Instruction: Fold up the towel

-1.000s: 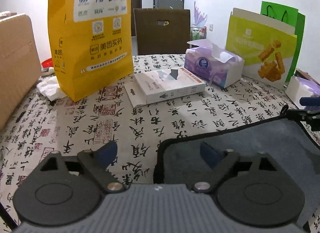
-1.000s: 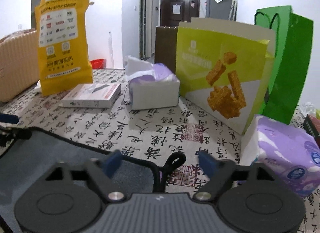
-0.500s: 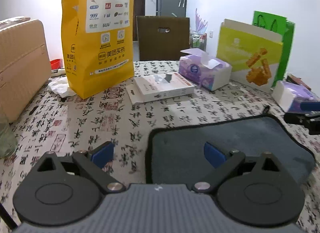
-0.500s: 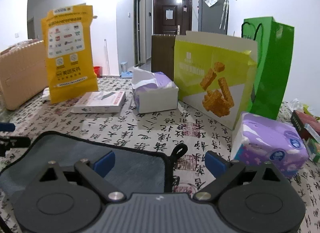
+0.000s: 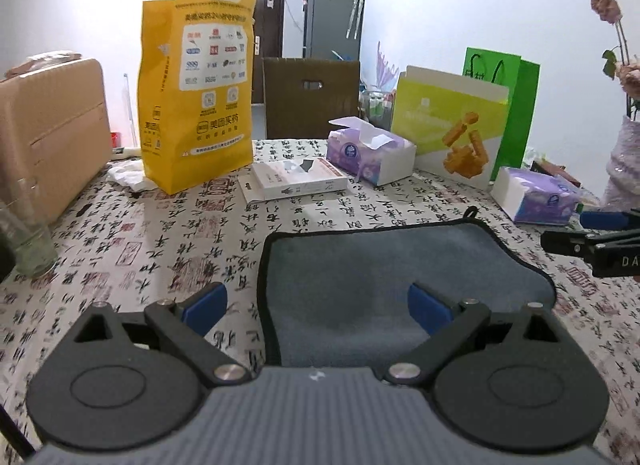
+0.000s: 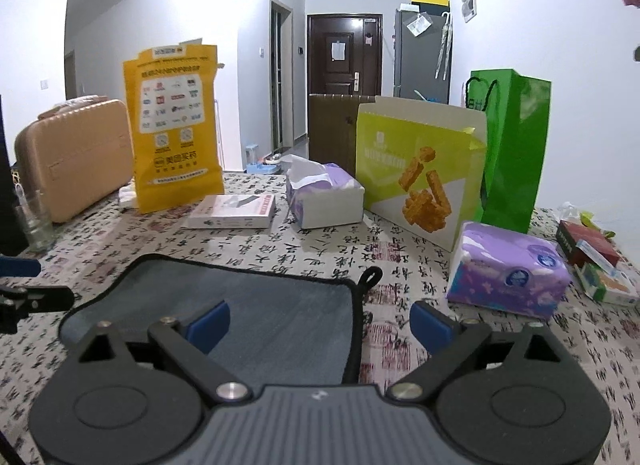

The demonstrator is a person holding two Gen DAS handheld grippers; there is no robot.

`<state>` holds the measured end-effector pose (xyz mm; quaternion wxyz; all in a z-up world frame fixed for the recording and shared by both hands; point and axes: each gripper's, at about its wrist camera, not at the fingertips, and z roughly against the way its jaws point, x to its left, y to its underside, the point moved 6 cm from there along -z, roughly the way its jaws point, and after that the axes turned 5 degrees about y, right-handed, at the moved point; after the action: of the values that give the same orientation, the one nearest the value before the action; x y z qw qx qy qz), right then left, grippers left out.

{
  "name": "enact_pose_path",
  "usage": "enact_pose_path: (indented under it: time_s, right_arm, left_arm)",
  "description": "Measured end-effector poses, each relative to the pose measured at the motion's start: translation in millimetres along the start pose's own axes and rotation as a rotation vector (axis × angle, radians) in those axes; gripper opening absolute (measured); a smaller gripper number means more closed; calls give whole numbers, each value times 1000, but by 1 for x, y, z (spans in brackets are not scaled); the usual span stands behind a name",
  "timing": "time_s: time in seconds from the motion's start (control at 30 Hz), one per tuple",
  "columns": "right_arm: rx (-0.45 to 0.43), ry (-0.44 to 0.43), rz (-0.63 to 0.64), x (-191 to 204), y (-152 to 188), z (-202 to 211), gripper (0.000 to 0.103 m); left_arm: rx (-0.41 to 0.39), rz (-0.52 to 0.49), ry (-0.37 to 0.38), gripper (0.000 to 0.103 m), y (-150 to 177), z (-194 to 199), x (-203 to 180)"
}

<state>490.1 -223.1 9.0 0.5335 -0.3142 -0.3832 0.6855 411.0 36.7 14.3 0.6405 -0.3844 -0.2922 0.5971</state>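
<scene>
A grey towel [image 5: 384, 265] with black edging lies flat on the calligraphy-print tablecloth; it also shows in the right wrist view [image 6: 256, 305], with a small hanging loop [image 6: 370, 277] at its far right corner. My left gripper [image 5: 316, 307] is open and empty, hovering over the towel's left edge. My right gripper [image 6: 320, 323] is open and empty, hovering over the towel's right edge. The right gripper's fingers [image 5: 600, 221] show at the right of the left wrist view.
At the back stand a yellow paper bag [image 5: 196, 105], a flat white box [image 5: 300, 181], an open tissue box [image 5: 372, 153], a lime snack bag [image 5: 448, 133] and a green bag [image 6: 516, 145]. A purple tissue pack [image 6: 508, 273] lies right of the towel. A glass [image 5: 24, 241] and a tan suitcase [image 5: 52, 133] are at left.
Both grippers have pulled back and risen from the towel, so more of the table and towel shows. Both stay open. The towel lies still.
</scene>
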Motion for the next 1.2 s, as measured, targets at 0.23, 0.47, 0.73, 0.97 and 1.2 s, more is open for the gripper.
enact_pose_path:
  time_s: [0.23,0.47,0.73,0.97,1.2]
  right_arm:
    - [-29,-7,3,10,20,40,97]
    - [-56,0,4,21,40,77,97]
    - [-99,-1,15,33,63,115,97]
    - [-145,7,20,42,75,152,100]
    - [-172,24,25,50,92,181,103]
  left_arm:
    - [-21,8,-17,99,19,36,-8]
    - [-45,-2,-22,99,38,69,-19]
    - [-92,-32,-29,99,56,107,-32]
    - [-144,-51,-35,100,76,139,-39]
    - [-205,-58,-51,102,92,168,-43]
